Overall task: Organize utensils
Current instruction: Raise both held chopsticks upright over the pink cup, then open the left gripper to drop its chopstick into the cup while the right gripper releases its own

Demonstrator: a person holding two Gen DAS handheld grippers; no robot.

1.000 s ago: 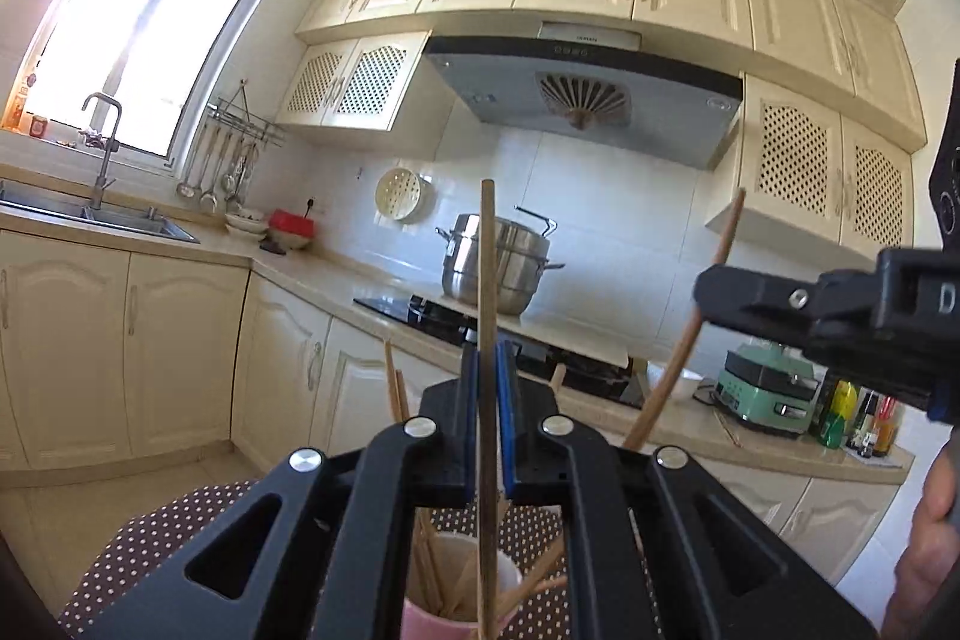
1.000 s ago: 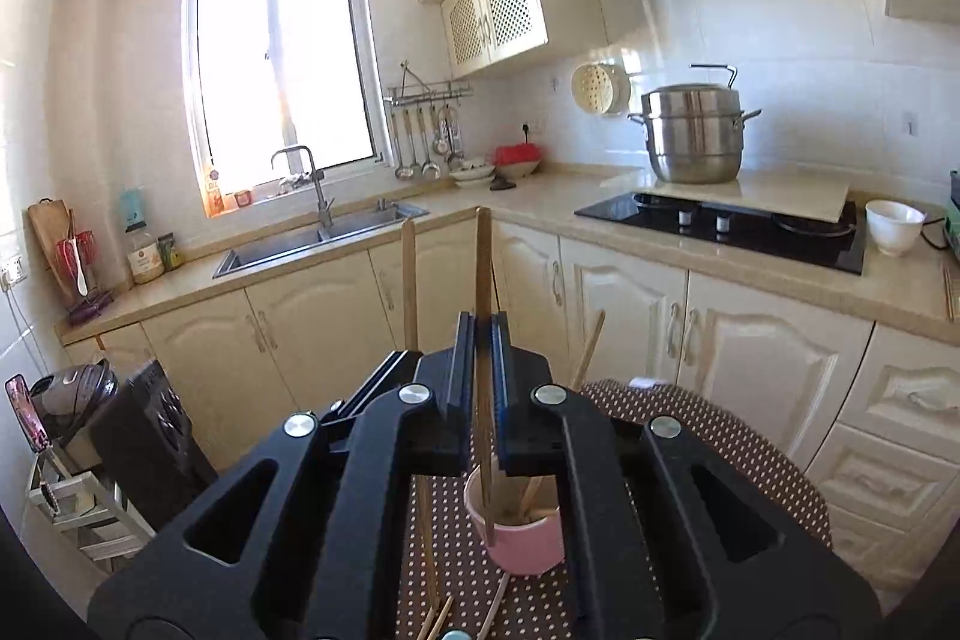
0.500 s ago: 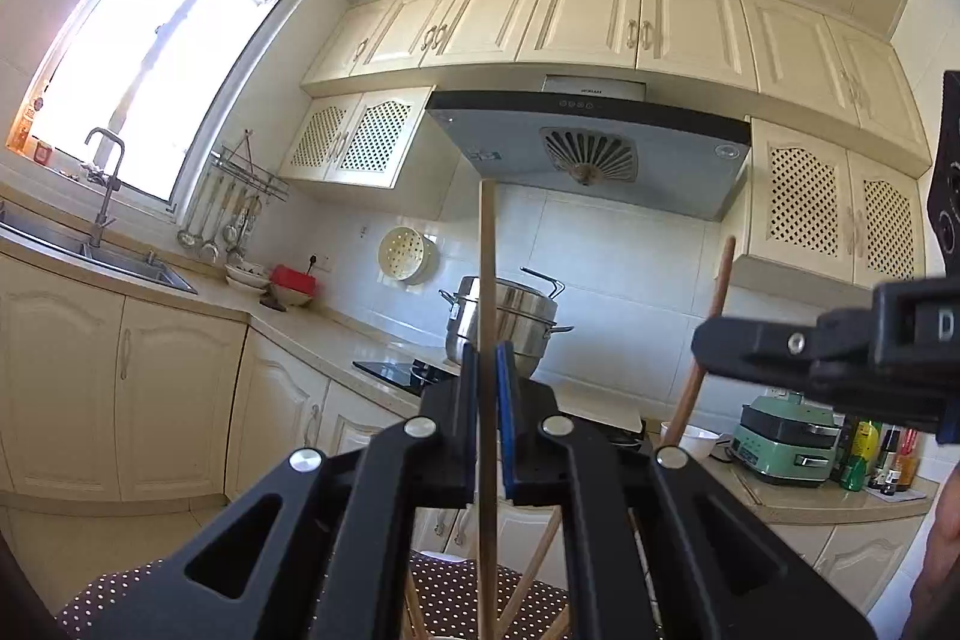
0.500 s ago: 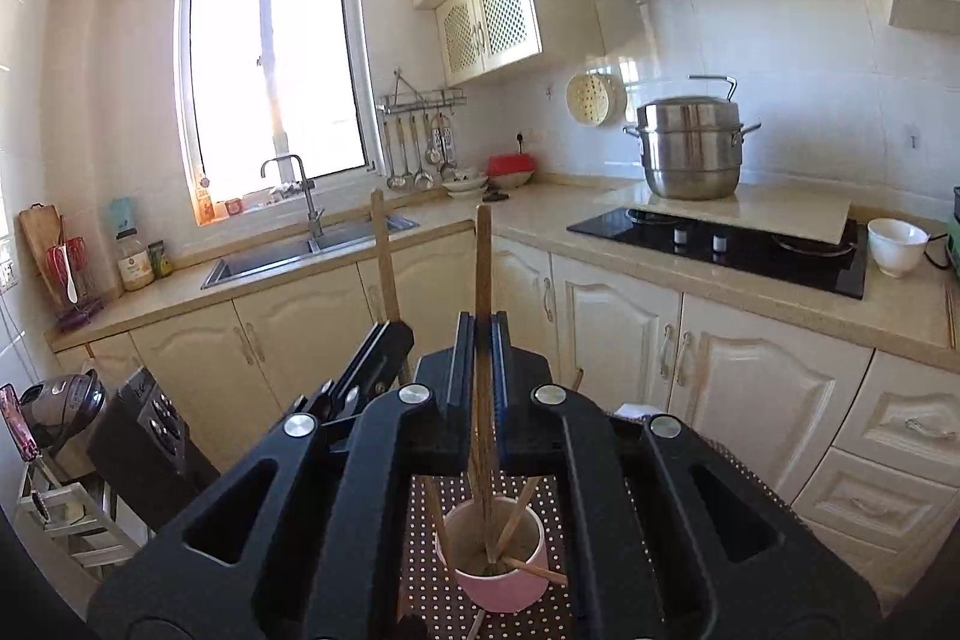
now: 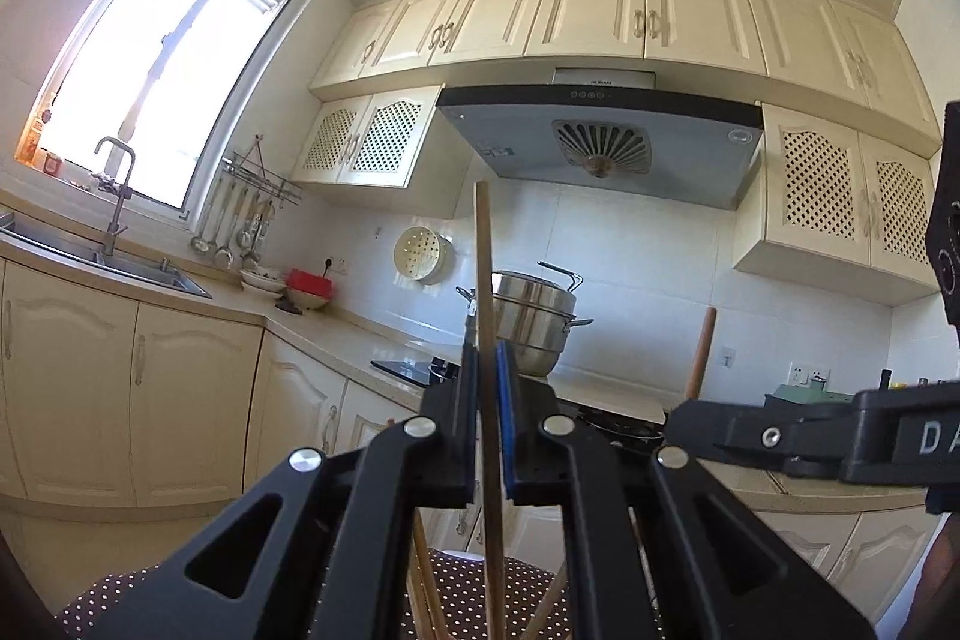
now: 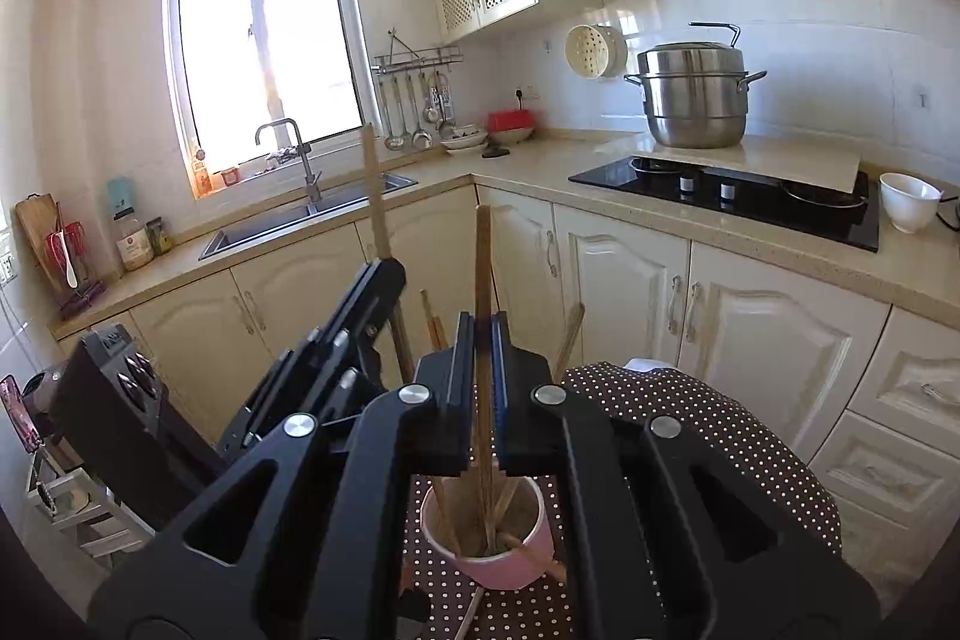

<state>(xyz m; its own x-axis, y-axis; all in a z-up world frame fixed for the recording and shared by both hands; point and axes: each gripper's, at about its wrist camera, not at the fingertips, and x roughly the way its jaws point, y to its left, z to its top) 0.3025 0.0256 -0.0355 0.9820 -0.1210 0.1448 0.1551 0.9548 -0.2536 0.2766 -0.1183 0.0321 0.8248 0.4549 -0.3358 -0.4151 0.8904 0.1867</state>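
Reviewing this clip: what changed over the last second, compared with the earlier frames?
The right gripper came down, bringing its chopstick into the pink cup. The left gripper tilted upward, so the cup left its view. Both stayed clamped on their chopsticks; nothing was released. The cup stayed on the dotted cloth.

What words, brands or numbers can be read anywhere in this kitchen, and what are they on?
"DA": white letters on the right gripper, cut off at the picture's edge.
Brand line on the range hood above its buttons: too small to read.
Sticker on the range hood's left side: blurred.
Label on the bottle by the sink: too small to read.
No other text can be read.
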